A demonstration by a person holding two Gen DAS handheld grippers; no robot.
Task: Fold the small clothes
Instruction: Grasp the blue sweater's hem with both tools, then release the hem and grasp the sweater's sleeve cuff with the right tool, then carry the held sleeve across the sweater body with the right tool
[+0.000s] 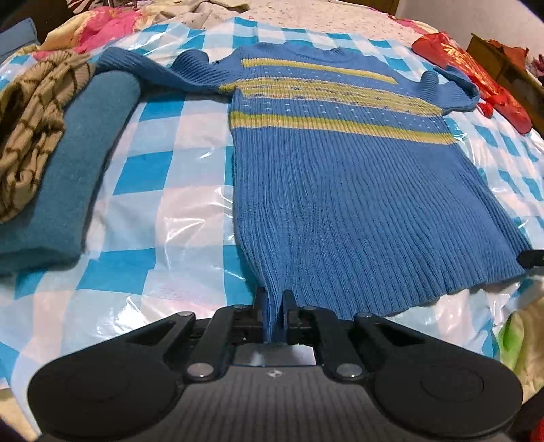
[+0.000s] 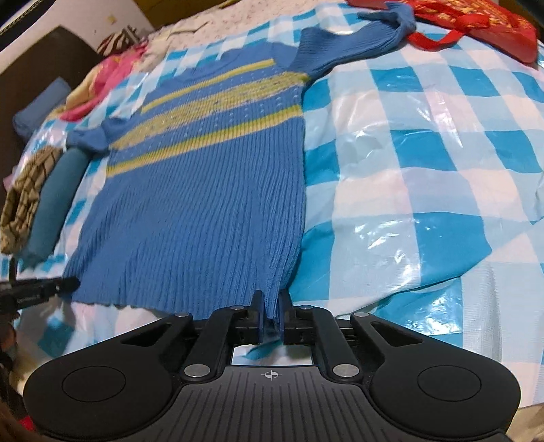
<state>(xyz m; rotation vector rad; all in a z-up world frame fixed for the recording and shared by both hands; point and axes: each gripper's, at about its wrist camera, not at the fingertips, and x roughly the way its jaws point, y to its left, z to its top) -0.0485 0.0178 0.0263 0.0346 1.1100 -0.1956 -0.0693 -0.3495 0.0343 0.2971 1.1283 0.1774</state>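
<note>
A small blue ribbed sweater (image 1: 340, 176) with yellow-green stripes lies flat, front up, on a blue-and-white checked plastic sheet (image 1: 163, 190). My left gripper (image 1: 274, 299) is shut on the sweater's hem near its left corner. My right gripper (image 2: 271, 299) is shut on the sweater (image 2: 210, 210) at the hem's right corner. Both sleeves spread outward at the far end. The right gripper's tip (image 1: 532, 256) shows at the right edge of the left wrist view, and the left gripper's tip (image 2: 61, 284) shows at the left edge of the right wrist view.
A folded teal garment (image 1: 68, 176) with a tan patterned knit (image 1: 30, 112) on it lies left of the sweater. A red bag (image 1: 476, 78) sits at the far right. Pink and floral cloth (image 1: 102, 27) is piled at the far left.
</note>
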